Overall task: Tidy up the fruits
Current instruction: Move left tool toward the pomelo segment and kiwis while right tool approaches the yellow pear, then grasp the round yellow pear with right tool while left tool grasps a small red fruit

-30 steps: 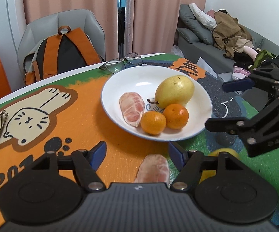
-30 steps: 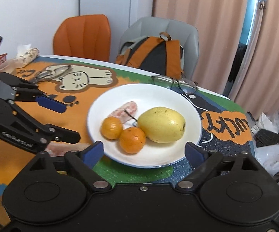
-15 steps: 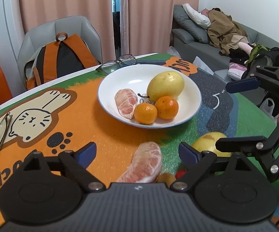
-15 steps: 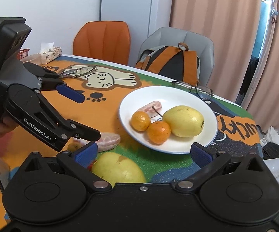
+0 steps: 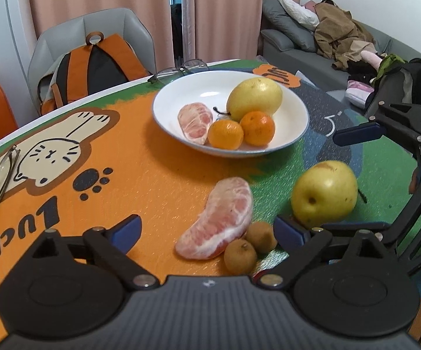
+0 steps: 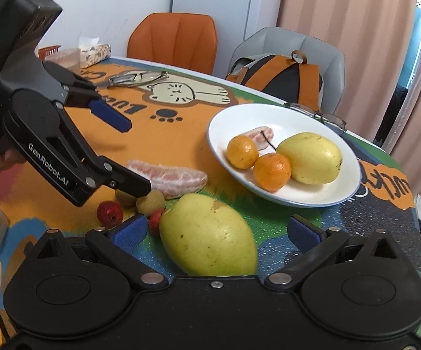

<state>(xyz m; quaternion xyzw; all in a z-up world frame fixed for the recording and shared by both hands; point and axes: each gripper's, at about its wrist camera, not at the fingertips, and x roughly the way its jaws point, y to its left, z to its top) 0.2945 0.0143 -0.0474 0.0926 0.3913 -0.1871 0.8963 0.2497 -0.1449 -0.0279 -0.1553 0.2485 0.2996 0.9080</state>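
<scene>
Both grippers lowered toward loose pear (image 6: 209,234), left jaws opening, right spread, red fruits (image 6: 109,213) right-view only.

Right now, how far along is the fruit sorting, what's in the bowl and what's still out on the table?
Done: the bowl holds a pear, two oranges and a pomelo piece. In hand: nothing; the left gripper is opening over the loose pomelo wedge, and the right gripper is open around the second pear. Left: those two, two brown longans and two red fruits.
</scene>
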